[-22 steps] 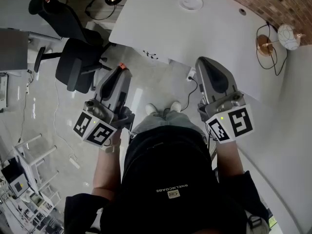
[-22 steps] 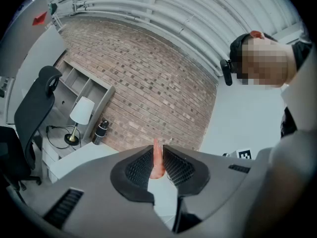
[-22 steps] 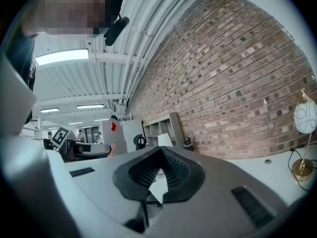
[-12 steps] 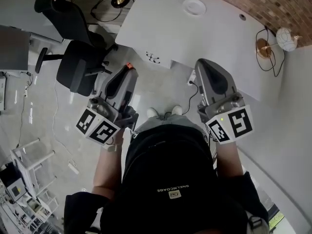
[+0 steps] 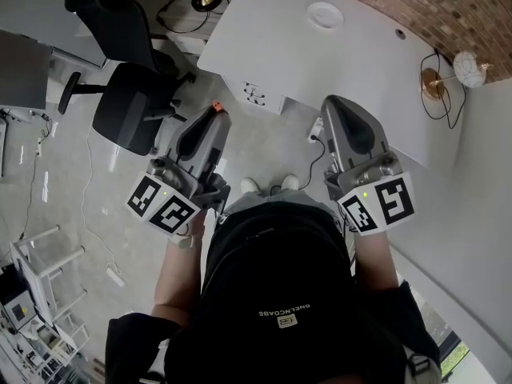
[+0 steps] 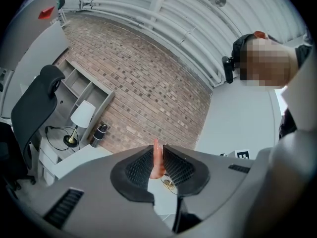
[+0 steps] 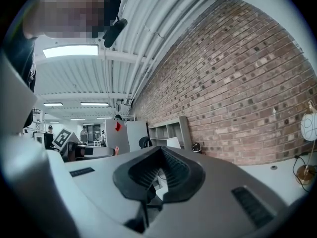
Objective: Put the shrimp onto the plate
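Observation:
A small orange-pink shrimp (image 6: 157,158) is pinched upright between the pads of my left gripper (image 6: 158,151); in the head view its orange tip (image 5: 215,105) shows at the nose of the left gripper (image 5: 216,114). The white plate (image 5: 326,14) lies far off on the white table (image 5: 352,70), well beyond both grippers. My right gripper (image 5: 330,101) is held level beside the left one over the floor. Its jaws meet with nothing between them in the right gripper view (image 7: 159,151).
A black office chair (image 5: 124,102) stands on the floor at the left. Near the table's edge lie a cable and plug (image 5: 318,130). A globe lamp (image 5: 468,66) sits at the right by the brick wall (image 5: 448,2). The person's shoes (image 5: 266,184) are between the grippers.
The table and plate have slid lower and nearer in the head view. The left gripper with the shrimp has shifted slightly right and forward. The right gripper keeps its place.

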